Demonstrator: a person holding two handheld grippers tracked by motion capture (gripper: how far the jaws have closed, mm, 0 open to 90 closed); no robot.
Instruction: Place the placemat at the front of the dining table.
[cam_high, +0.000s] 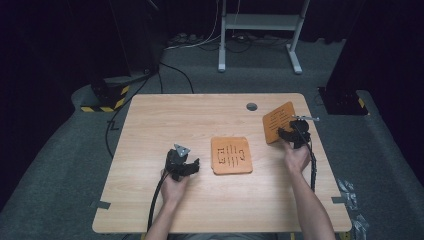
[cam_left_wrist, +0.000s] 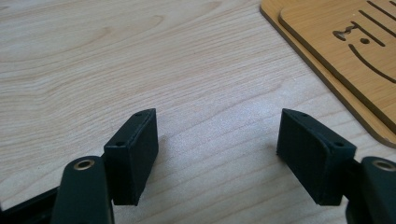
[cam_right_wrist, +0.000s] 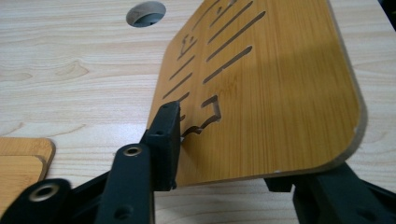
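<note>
Wooden board, slotted and orange-brown, is being held tilted above the far right part of the table in the high view, clamped at its near edge by the right gripper. A stack of similar boards is lying flat at the middle of the table, and the left gripper is resting on the wood just to the left of that stack, touching nothing. Judging from this, one board is in hand and off the pile, and the remaining work seems to be carrying it over to the stack or setting it down apart from it; which of the two, I cannot tell.

In the left gripper view, the jaws are standing wide apart over bare table, holding nothing, while the stack is sitting ahead and to the right of them, well clear of the right-hand jaw.

In the right gripper view, the board is rising up and away from the jaws, its near edge pinched between them: one finger is pressing on the slotted upper face at the left corner, and the other jaw is passing underneath at the right. The cable hole in the table is showing beyond the board, and a corner of the stack is lying at the lower left.
</note>
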